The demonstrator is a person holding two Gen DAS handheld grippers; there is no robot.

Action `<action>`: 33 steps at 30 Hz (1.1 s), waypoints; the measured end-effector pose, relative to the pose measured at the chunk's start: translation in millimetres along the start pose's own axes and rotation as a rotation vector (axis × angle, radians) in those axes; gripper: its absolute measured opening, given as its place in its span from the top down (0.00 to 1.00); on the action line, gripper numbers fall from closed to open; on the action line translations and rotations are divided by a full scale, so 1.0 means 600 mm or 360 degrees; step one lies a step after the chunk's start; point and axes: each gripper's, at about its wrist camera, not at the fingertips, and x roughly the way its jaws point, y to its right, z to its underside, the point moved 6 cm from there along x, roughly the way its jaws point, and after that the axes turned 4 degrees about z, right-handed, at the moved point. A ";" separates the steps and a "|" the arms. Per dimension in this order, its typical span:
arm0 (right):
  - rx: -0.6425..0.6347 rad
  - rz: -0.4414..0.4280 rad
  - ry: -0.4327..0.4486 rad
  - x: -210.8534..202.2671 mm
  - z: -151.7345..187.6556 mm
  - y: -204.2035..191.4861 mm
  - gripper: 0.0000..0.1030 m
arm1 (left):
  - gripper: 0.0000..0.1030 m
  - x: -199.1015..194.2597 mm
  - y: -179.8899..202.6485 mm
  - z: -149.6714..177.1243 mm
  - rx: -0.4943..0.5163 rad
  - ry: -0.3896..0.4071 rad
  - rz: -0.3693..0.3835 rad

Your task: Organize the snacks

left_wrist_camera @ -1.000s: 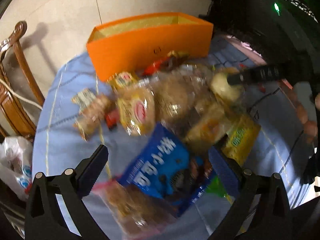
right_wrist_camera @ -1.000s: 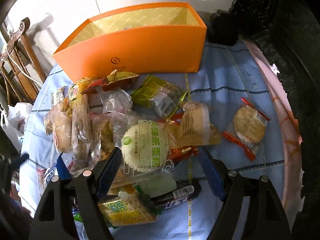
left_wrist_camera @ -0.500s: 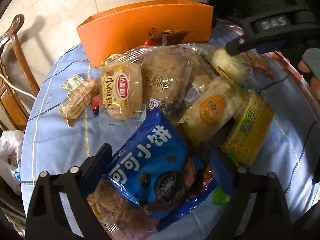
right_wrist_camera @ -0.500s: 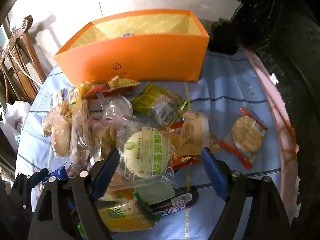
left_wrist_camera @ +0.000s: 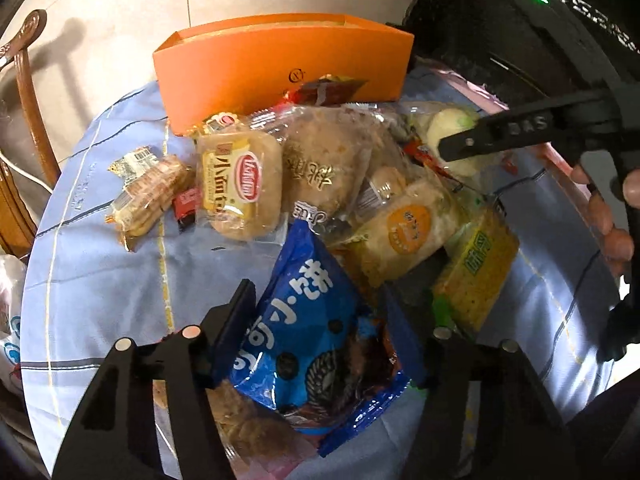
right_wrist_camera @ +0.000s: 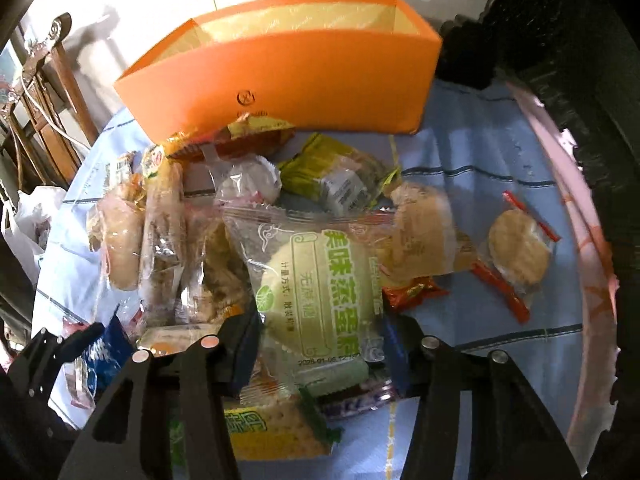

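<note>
A: How far along is the tidying?

B: Barely begun, I'd judge. The orange box (right_wrist_camera: pixel 288 80) stands at twelve o'clock on the tabletop (right_wrist_camera: pixel 480 184), and what shows of its yellow lining is bare, though its floor is hidden. The snacks lie heaped in front of it, none visibly packed.

A: And the grippers?

B: Both have just been closing on a packet. The left gripper (left_wrist_camera: pixel 316 332) has the blue cookie bag (left_wrist_camera: pixel 312 344) between its fingers, which seem to touch its sides; the bag looks gripped, but it lies on the heap, not lifted. The right gripper (right_wrist_camera: pixel 320 344) straddles the clear-wrapped steamed cake (right_wrist_camera: pixel 316 300) with green lettering; its fingers sit against the wrapper's edges, yet I cannot tell whether they really pinch it.

A: Anything readable?

B: The cake packet carries green Chinese characters and a printed date beginning 2026-01. The blue bag has white Chinese characters, upside down to the camera. At ten o'clock from it lies a small bread packet (left_wrist_camera: pixel 240 188) with a red oval logo. The box front bears a small round monogram. At four o'clock from the cake, well apart, a round cracker (right_wrist_camera: pixel 518 254) lies alone.
</note>
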 end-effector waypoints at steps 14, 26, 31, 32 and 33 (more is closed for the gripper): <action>0.0016 -0.0009 -0.0015 -0.016 0.019 0.006 0.48 | 0.04 -0.024 0.010 0.002 -0.0106 -0.0043 0.0230; 0.0019 0.0017 -0.0048 -0.011 0.033 0.008 0.47 | 0.46 0.012 0.003 0.047 -0.0151 -0.0188 0.0181; 0.0050 0.0017 -0.0061 -0.006 0.036 0.012 0.47 | 0.48 0.018 -0.014 0.057 -0.0303 -0.0277 0.0360; 0.0048 0.0015 -0.0063 -0.005 0.036 0.010 0.47 | 0.48 0.017 -0.012 0.055 -0.0297 -0.0277 0.0357; 0.0043 0.0012 -0.0062 -0.005 0.035 0.008 0.47 | 0.49 0.016 -0.010 0.054 -0.0277 -0.0267 0.0342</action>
